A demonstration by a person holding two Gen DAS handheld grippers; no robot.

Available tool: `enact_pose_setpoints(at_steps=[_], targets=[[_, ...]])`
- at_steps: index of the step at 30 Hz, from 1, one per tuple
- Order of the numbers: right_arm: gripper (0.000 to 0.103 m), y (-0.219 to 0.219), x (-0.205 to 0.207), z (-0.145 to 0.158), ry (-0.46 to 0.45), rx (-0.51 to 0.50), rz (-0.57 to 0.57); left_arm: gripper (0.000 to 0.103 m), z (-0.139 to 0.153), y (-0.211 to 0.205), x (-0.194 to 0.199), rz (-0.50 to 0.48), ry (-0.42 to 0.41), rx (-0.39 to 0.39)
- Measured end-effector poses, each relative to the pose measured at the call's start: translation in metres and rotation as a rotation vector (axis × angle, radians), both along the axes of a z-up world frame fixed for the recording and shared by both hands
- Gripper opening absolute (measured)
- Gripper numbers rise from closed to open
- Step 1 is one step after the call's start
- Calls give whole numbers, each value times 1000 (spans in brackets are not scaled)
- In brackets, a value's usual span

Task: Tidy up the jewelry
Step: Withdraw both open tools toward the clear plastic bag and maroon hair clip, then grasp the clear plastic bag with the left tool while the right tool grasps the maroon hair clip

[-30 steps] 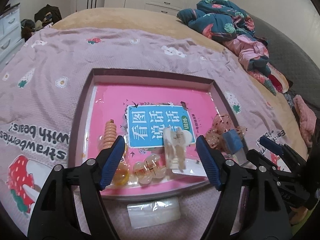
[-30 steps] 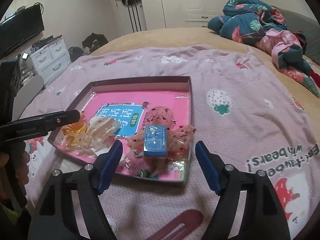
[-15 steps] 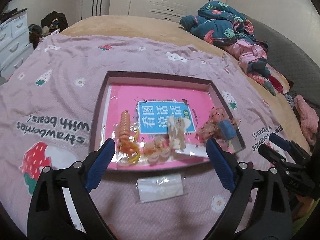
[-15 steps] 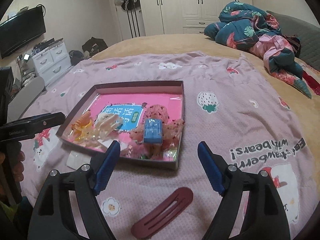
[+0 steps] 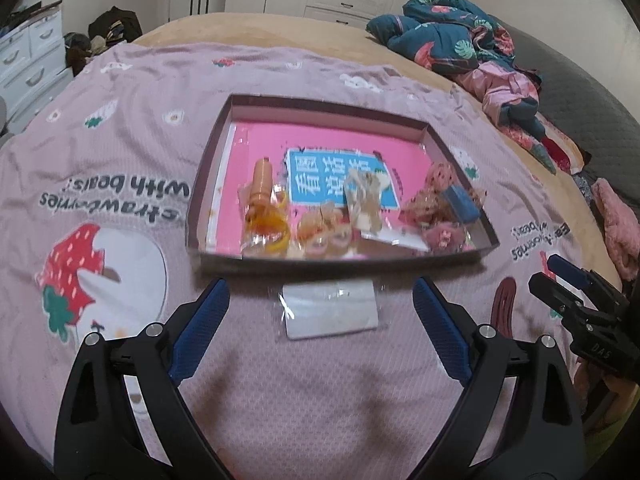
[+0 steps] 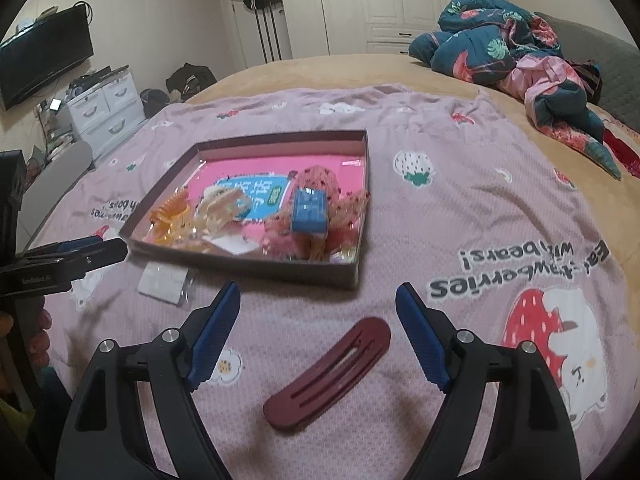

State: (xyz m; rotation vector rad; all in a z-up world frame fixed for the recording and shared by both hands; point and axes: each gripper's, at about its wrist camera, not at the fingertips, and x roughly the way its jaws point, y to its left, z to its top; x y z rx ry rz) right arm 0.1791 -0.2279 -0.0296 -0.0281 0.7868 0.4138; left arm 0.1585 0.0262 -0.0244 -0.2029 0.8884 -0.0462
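A shallow box tray [image 5: 208, 152] [image 6: 356, 272] with a pink floor lies on the bed. In it are an orange spiral hair tie [image 5: 264, 184] [image 6: 172, 208], a cream claw clip [image 5: 364, 196] [image 6: 224, 208], round amber pieces [image 5: 324, 232], a pink scrunchie [image 5: 436, 184] [image 6: 320, 176] and a blue block [image 5: 460, 200] [image 6: 310, 210]. A clear packet with a white card [image 5: 330, 312] [image 6: 164, 280] lies on the blanket in front of the tray. A dark red flat hair clip [image 6: 332, 368] [image 5: 505, 300] lies near the tray's right corner. My left gripper [image 5: 320, 328] is open above the packet. My right gripper [image 6: 320, 332] is open over the red clip.
The pink blanket [image 6: 480, 200] with strawberry prints covers the bed. Crumpled bedding and clothes [image 5: 460, 40] [image 6: 512, 52] are heaped at the far right. White drawers [image 6: 104, 108] and a wall television [image 6: 44, 64] stand off the bed's left side.
Both grippers have pulled back from the tray toward the near edge of the bed and stay open. The packet and the red clip now lie between their fingers' lines of view.
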Motion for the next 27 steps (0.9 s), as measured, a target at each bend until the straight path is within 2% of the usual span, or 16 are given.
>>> enact_pose_setpoints(at_steps=[3, 10, 12, 13, 19, 21, 24, 27], targets=[[79, -2, -6, -8, 21, 2, 4, 89, -7, -1, -5, 1, 14, 1], [79, -9, -14, -31, 92, 15, -5, 89, -24, -6, -8, -2, 46, 9], [79, -11, -12, -37, 116, 27, -5, 90, -28, -7, -8, 1, 53, 10], [79, -10, -13, -40, 126, 29, -5, 93, -31, -7, -7, 5, 59, 9], [79, -4, -4, -58, 200, 71, 9, 94, -41, -7, 1, 14, 82, -17], [76, 2, -4, -61, 201, 64, 16, 93, -43, -9, 5, 16, 90, -11], [66, 13, -7, -64, 187, 35, 42, 94, -48, -11, 13, 18, 103, -14], [48, 21, -11, -65, 174, 25, 77, 94, -52, -16, 19, 17, 107, -1]])
